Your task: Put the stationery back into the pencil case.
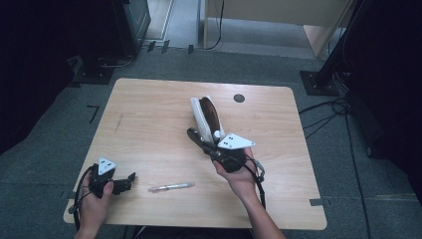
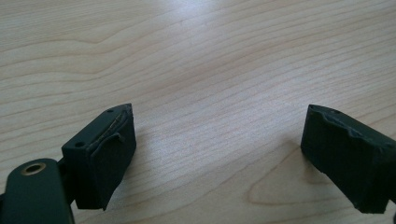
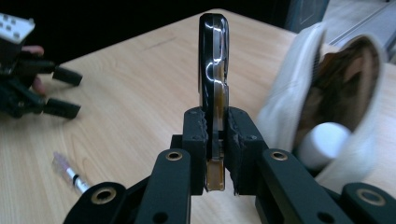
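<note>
Left hand point(image 1: 92, 201) low at the near left corner of the table, wrapped round the left gripper point(image 1: 130, 180), jaws spread wide apart with bare wood between them and pointing toward the right. Right forearm up from the bottom edge, right hand point(image 1: 239, 175) near the table's middle, gripping the right gripper point(image 1: 195, 136) angled up and to the left, grey three-cornered plate on top. Jaws of that one pressed tight together on a thin dark glossy piece standing upright between the pads.
</note>
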The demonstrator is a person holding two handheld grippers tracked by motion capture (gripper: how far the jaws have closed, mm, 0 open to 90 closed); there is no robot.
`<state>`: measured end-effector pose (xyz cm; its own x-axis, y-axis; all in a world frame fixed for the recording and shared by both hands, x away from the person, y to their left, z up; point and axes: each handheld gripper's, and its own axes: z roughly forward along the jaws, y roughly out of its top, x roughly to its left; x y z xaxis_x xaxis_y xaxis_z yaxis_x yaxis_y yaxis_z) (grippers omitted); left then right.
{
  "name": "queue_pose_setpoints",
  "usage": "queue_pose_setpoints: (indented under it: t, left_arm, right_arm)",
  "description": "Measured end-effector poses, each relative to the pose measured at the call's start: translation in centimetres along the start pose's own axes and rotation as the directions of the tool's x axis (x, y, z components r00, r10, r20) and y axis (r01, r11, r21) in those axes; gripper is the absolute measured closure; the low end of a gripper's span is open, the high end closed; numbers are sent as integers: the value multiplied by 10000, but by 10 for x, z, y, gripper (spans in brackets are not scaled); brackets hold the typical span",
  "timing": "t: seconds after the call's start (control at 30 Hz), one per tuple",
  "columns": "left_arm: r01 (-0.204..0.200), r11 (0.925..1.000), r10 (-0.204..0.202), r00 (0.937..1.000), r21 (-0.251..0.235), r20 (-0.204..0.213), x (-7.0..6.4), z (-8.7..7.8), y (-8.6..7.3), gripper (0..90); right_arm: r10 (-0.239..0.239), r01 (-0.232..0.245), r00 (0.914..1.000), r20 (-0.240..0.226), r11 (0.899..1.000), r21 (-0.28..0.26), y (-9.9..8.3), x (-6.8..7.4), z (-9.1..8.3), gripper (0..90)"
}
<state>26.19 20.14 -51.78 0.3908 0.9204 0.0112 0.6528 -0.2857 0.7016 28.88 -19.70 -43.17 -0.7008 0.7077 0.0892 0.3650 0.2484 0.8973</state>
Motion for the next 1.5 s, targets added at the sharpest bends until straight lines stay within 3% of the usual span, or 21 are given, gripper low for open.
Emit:
queue_pose_setpoints:
  t: [0.23, 0.47, 0.87, 1.17, 1.5]
  left_arm:
    - [-9, 10000, 9, 10000, -5, -6, 0, 0, 0, 106]
    - [-18, 10000, 18, 10000, 3, -4, 0, 0, 0, 106]
    - [-31, 10000, 31, 10000, 26, 4, 0, 0, 0, 106]
    - [-8, 10000, 8, 10000, 7, -3, 0, 0, 0, 106]
    - [-8, 10000, 8, 10000, 8, 0, 0, 0, 0, 105]
  right_arm:
    - [251, -229, 9978, 611, 9991, -362, 18, -16, -15, 791]
    - [551, -510, 9919, 1146, 9980, -387, 33, -32, -16, 791]
    - [912, -944, 9809, 1717, 9955, 104, 50, -54, 1, 789]
    - [1078, -1236, 9751, 1937, 9897, 716, 55, -65, 24, 789]
    - [1117, -1350, 9699, 2164, 9862, 959, 59, -71, 36, 788]
